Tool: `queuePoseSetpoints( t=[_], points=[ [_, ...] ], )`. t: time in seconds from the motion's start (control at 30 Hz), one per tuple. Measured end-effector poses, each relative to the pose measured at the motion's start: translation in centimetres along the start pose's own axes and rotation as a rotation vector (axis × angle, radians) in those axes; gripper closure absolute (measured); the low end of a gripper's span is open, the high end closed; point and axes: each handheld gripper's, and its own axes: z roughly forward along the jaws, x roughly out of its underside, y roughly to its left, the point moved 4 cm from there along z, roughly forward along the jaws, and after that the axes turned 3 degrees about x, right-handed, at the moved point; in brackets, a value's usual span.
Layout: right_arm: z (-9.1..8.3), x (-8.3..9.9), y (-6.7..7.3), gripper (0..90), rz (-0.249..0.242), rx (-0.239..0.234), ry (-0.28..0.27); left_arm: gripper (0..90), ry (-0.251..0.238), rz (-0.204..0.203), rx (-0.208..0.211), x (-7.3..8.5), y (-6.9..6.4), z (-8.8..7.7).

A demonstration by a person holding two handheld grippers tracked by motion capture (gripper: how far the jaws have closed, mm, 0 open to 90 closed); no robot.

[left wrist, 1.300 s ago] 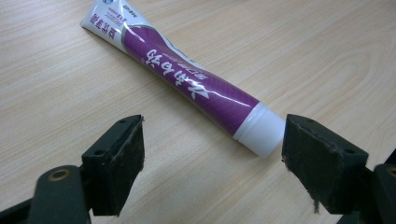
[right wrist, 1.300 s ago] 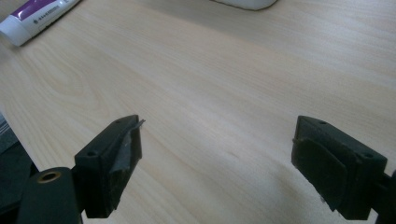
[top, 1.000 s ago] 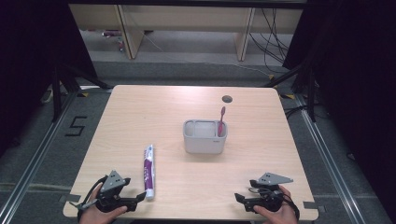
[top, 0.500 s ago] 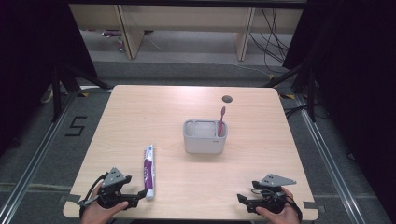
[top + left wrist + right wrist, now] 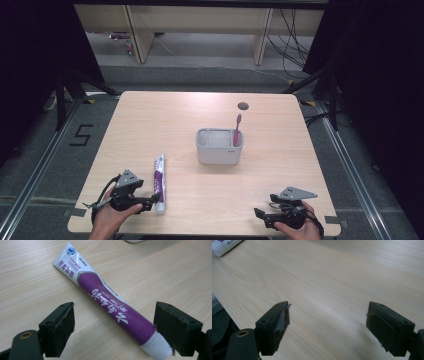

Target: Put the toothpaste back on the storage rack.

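The purple and white plastic toothpaste tube [image 5: 110, 305] lies flat on the pale wooden tabletop [image 5: 175, 115], in the lower left of the high view, its flat crimped end pointing up the frame and its white cap at the bottom. In the left gripper view the tube runs from the upper left down to the lower right, and its cap end sits just beside the right-hand black pad. The left hand-held gripper [image 5: 113, 327] stands wide apart around the lower part of the tube, not yet closed on it. To grip well, I judge the jaws should be shifted so the purple body lies centred between the pads, then closed across the width near the firm cap end, where the tube will squash least. The right hand-held gripper [image 5: 327, 325] is also spread wide, low over bare wood at the lower right of the high view, holding nothing. Near the middle of the high view stands a grey rectangular holder [image 5: 219, 146] with a pink toothbrush [image 5: 236, 130] upright in its right side, well apart from the tube.
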Motion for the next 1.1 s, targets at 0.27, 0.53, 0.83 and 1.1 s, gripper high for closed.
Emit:
queuePoseSetpoints(
  t=[0.27, 0.53, 0.83, 1.1],
  points=[
    [0.0, 0.0, 0.2, 20.0, 0.001, -0.02, 0.003, 17.9, 0.071, -0.006, 0.006, -0.9, 0.3, 1.0],
    [0.0, 0.0, 0.1, 20.7, 0.007, 0.0, 0.008, 22.0, 0.087, 0.003, -0.014, -2.1, 0.7, 2.1],
    [-0.1, 0.0, 0.0, 20.9, -0.006, 0.016, 0.005, 25.8, 0.114, -0.011, -0.036, -2.8, 0.8, 3.3],
    [0.0, 0.0, 0.1, 21.1, -0.006, 0.001, 0.004, 26.5, 0.164, -0.029, -0.037, -2.9, 1.5, 3.8]
  ],
)
